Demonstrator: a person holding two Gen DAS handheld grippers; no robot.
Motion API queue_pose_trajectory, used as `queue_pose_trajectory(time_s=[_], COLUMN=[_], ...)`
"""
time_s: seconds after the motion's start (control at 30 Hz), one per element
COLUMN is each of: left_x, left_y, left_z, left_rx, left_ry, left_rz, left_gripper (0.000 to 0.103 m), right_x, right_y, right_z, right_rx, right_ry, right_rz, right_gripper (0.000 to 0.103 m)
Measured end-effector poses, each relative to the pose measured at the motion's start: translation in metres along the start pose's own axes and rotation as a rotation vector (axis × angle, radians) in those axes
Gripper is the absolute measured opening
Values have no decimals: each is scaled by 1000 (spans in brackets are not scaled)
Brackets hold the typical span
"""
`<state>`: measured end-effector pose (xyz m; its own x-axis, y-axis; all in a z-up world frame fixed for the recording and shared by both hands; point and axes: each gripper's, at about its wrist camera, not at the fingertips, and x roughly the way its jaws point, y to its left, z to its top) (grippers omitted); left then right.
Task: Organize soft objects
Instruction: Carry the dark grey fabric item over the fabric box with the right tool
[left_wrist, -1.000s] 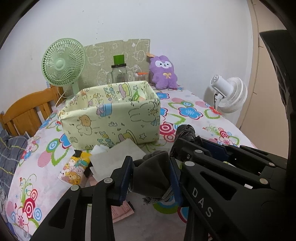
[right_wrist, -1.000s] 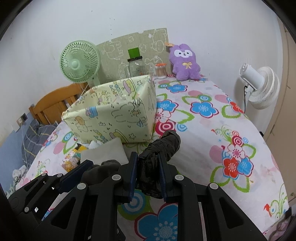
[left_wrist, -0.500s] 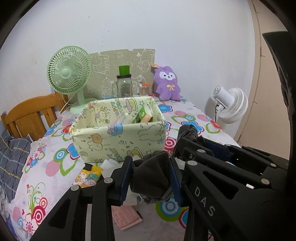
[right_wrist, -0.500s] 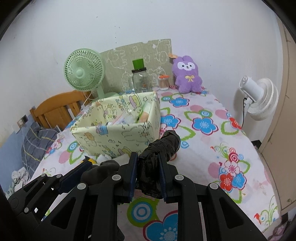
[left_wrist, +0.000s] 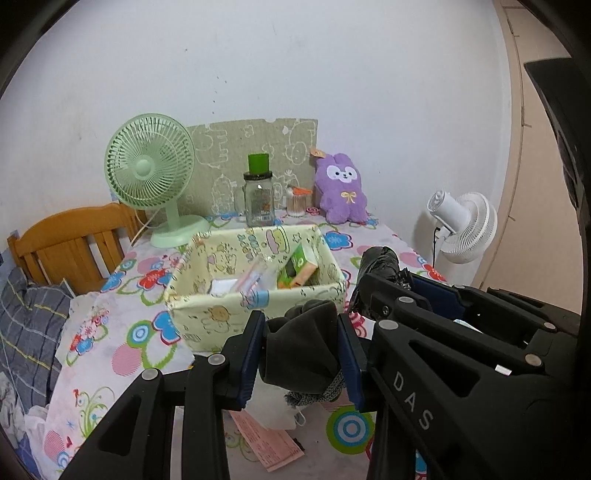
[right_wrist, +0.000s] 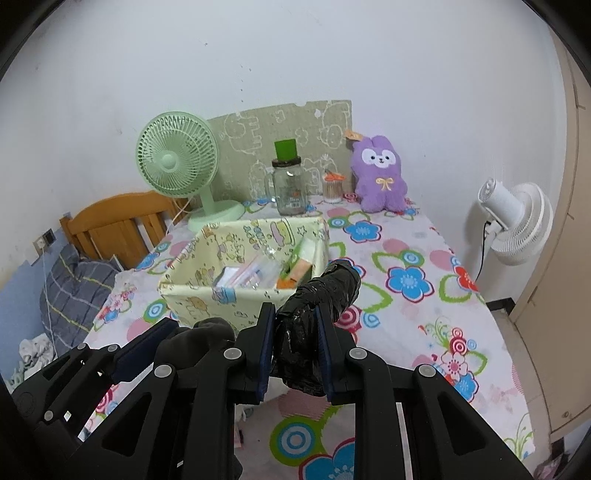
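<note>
Left wrist view: left gripper fingers clench dark grey cloth; right gripper clamps black wrapped bundle, both above counter's near edge, beside fabric box.

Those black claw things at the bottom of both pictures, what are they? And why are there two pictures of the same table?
They are two grabbing tools, and a person holds one in each hand. Each tool has a small camera that looks forward along its two fingers, so you get two pictures of one table from slightly different spots.

In the left tool's picture, the left gripper is squeezing a soft dark grey cloth bundle. In the right tool's picture, the right gripper is squeezing a crinkly black plastic roll. Both are held up above the flowered tablecloth.

On the table stands a pale yellow fabric box with cartoon animals, already holding some small packets. Behind it are a mint green desk fan, a clear glass jar with a green lid and a purple plush bunny. A white fan stands beside the table.
</note>
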<state>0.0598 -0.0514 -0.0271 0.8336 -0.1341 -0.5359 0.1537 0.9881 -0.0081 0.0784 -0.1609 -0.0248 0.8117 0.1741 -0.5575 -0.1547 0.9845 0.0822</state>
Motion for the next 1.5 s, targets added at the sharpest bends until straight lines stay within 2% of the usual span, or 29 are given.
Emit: queue_pose_trajectory(time_s=[0.43,0.67,0.83,1.23,1.5], left_x=[-1,7,16,44,60], left_y=[18,27,34,48,54], left_z=[19,29,35,49,60], left_rx=[-19,-29,-35,-46,-43], left_ry=[-31,-39,-47,-19,-9], left_rz=[18,18,45,102,112], left_gripper=[40,40,40,39,39], right_x=[2,11,17,38,56], right_y=[16,20,21,26,25], right_z=[24,36,42,55,68], right_rx=[-23,-22,-26,-42,-52], right_ry=[-23,-30,-34,-32,-33], right_rz=[23,34,39,47,49], right_gripper=[25,25,25,25,25])
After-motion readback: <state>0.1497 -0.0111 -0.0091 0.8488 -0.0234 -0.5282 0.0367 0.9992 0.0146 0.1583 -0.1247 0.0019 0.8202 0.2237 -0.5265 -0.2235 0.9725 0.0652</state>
